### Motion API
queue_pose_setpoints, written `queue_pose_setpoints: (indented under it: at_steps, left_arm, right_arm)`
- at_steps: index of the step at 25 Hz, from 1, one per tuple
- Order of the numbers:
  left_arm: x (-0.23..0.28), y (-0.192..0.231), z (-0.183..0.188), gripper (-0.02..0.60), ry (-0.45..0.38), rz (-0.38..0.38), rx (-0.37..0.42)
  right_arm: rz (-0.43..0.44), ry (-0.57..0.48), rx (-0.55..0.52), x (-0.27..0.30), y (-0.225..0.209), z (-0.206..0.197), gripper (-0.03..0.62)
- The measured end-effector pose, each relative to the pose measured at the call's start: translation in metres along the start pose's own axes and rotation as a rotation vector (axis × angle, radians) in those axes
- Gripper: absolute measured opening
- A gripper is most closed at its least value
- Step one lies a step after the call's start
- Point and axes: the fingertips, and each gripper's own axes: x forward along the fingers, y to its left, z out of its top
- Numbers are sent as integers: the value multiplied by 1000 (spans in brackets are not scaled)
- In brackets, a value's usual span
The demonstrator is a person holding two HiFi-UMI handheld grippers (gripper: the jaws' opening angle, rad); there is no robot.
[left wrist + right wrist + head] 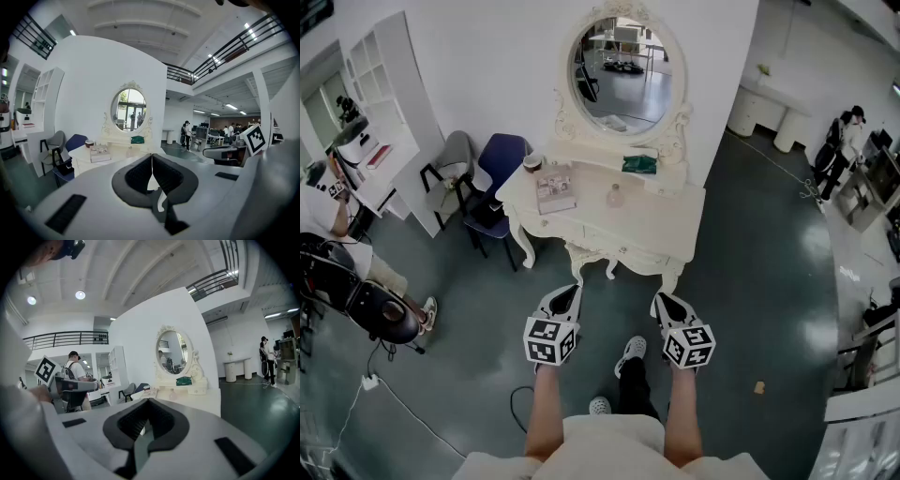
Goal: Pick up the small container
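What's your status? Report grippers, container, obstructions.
Left gripper, right gripper: jaws shut, empty, short of table. Container on table, untouched. Nothing in the way.

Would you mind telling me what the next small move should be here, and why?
I'd probably step closer to the dressing table first. Both the left gripper and the right gripper hang over the floor short of its front edge, jaws closed on nothing, while the small container stands untouched on the tabletop, seemingly out of reach.

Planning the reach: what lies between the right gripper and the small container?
Head view: only dark floor and bare tabletop separate right gripper from small container.
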Motion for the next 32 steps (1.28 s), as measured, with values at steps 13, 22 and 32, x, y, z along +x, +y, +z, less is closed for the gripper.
queue_pose_setpoints:
  at_steps: [13, 22, 32]
  left_arm:
    - [40, 39, 10, 29, 5, 63, 4]
    - [132, 80, 46, 29, 11, 67, 10]
    - [228, 115, 105, 29, -6, 64, 43]
  right_arm:
    - [8, -66, 30, 46, -25, 22, 15]
    - [37, -3, -21, 128, -67, 48, 15]
    - [93, 7, -52, 228, -124, 114, 15]
